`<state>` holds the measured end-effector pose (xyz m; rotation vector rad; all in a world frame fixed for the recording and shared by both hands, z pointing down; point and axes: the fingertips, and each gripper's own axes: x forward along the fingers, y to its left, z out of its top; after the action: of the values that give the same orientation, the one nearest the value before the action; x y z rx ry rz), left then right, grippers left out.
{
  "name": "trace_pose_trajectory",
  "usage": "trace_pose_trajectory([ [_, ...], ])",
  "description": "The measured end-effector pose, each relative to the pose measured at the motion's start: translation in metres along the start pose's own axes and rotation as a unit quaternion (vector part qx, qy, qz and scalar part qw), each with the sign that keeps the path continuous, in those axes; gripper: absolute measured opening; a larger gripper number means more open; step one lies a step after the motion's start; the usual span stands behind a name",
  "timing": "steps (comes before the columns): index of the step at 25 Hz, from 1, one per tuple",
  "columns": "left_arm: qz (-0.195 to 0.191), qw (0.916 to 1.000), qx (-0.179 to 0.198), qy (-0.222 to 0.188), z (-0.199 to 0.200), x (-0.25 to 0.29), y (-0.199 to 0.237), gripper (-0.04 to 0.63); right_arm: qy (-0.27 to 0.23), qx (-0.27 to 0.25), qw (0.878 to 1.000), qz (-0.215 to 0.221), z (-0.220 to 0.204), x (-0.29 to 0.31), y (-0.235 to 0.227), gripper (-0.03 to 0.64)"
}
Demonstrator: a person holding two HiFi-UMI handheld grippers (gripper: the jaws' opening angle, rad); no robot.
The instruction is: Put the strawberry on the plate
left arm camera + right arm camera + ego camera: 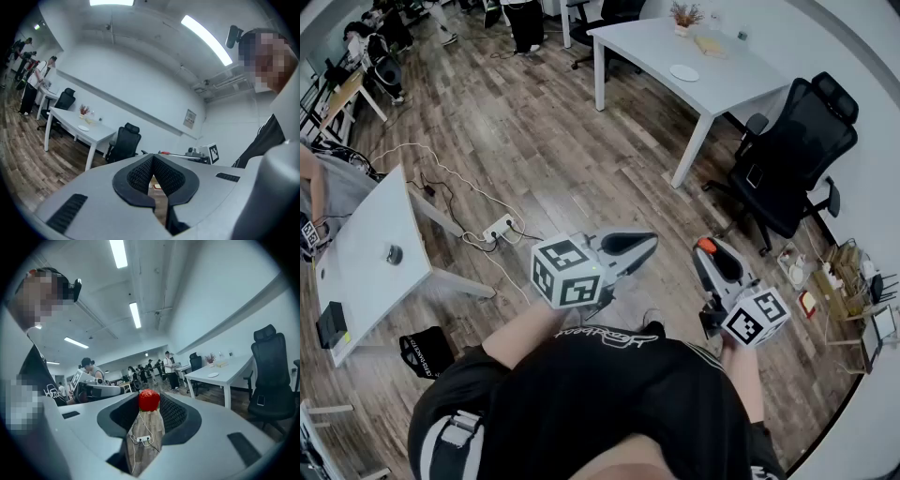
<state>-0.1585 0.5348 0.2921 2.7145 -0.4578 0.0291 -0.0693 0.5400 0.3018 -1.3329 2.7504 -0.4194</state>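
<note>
Right gripper is clenched on the strawberry. The fruit is pinched at the very tips of the jaws, between the two black ribbed pads, with most of its body standing above them. It is red and rounded, with a glossy skin. In the head view it shows only as a red-orange spot at the gripper's nose, held over the wood floor and well apart from the table.

The plate is small, round, flat and white. It lies on the white table, near the edge that faces me. Beyond it on the same table are a small potted plant and a flat tan item I cannot identify. The table has a smooth matte top and plain white legs. A black mesh-backed office chair stands just beside the table.

Left gripper is closed and empty, its textured pads meeting at the tips. It has a smooth grey plastic shell.

The floor is brown plank with visible grain.
</note>
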Motion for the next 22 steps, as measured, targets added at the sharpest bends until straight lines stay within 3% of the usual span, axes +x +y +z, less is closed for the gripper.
trace_pose_trajectory([
  [22,0.007,0.9999,-0.014,0.0,0.0,-0.021,0.022,0.007,0.017,-0.014,1.0,-0.01,-0.009,0.029,0.01,0.132],
])
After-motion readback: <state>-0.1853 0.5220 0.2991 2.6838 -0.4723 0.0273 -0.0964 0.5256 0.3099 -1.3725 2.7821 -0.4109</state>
